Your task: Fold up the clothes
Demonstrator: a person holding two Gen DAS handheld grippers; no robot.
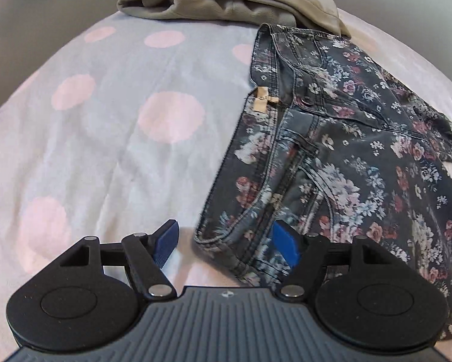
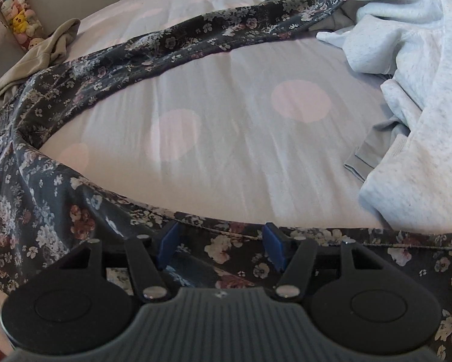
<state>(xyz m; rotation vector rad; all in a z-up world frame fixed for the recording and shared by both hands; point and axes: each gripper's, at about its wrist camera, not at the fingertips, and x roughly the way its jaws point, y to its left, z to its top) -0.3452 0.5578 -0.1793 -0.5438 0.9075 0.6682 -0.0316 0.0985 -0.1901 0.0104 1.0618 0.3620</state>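
Floral jeans [image 2: 171, 42] lie spread on the dotted bedspread [image 1: 105, 126] – legs splayed apart, unfolded. Left gripper [image 1: 226, 242] released at the waistband corner; right gripper [image 2: 219, 249] released over the near leg – grey sweatshirt [image 2: 422, 90] heaped, also unfolded

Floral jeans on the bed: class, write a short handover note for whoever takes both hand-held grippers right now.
Left hand-held gripper: open, holding nothing, at the waistband corner of the floral jeans.
Right hand-held gripper: open, holding nothing, over the near leg.
Jeans lie spread on the spotted bedspread, legs apart, the far leg running towards the grey sweatshirt. A beige garment lies beyond the waistband.
Done: no fold visible.
Left: grasp, bring legs together, fold.
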